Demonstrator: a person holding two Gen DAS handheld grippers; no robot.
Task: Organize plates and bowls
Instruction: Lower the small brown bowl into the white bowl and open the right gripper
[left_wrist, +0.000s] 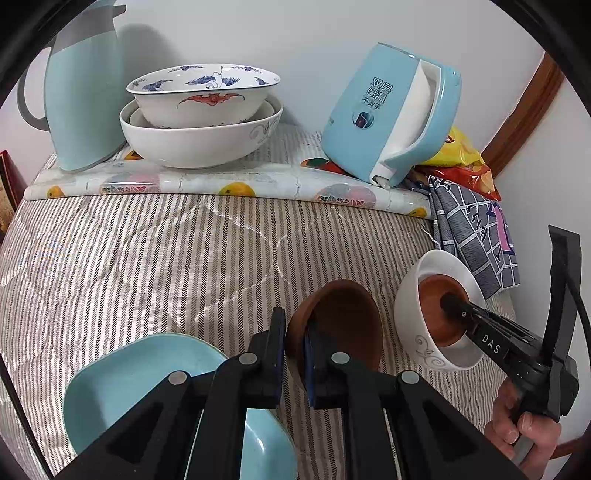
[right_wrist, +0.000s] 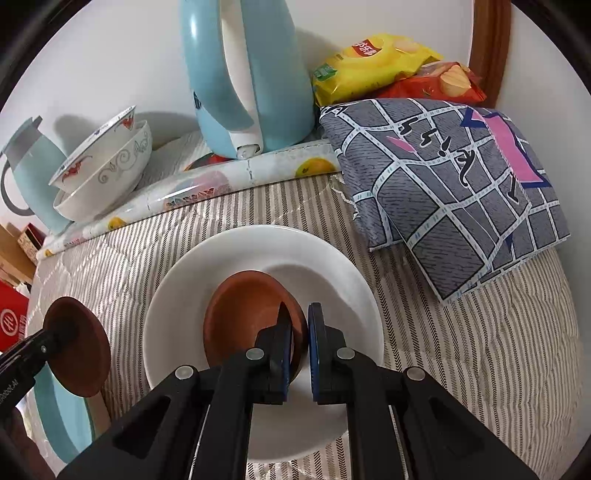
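Left gripper (left_wrist: 295, 354) is clamped on the rim of a brown bowl (left_wrist: 340, 325), held tilted above the striped quilted surface (left_wrist: 147, 258) near its front edge. Right gripper (right_wrist: 300, 350) is pinched tight on the rim of a second brown bowl (right_wrist: 247, 314), which sits inside a white bowl (right_wrist: 258, 251) toward the right side of the surface. A light blue plate (left_wrist: 136, 373) lies at the front left, partly under the left gripper's body.

Open room: the middle and left of the striped surface are bare, from the blue plate back to the rolled fruit-print mat (left_wrist: 221, 184). The back edge is crowded: a stack of white bowls (left_wrist: 199, 136) topped by a crane-pattern bowl (left_wrist: 203, 92), a pale blue thermos jug (left_wrist: 81, 92) at the back left corner, and a blue electric kettle (left_wrist: 391, 114) back right. The right edge is tight, with a folded grey checked cloth (right_wrist: 443, 184) just beside the white bowl.

The left view alone shows the person's hand (left_wrist: 524, 432) on the right gripper's handle. The right view alone shows the snack bags (right_wrist: 376, 62) in full behind the cloth, the red box (right_wrist: 11, 321) off the left edge, and the white bowl's full rim.
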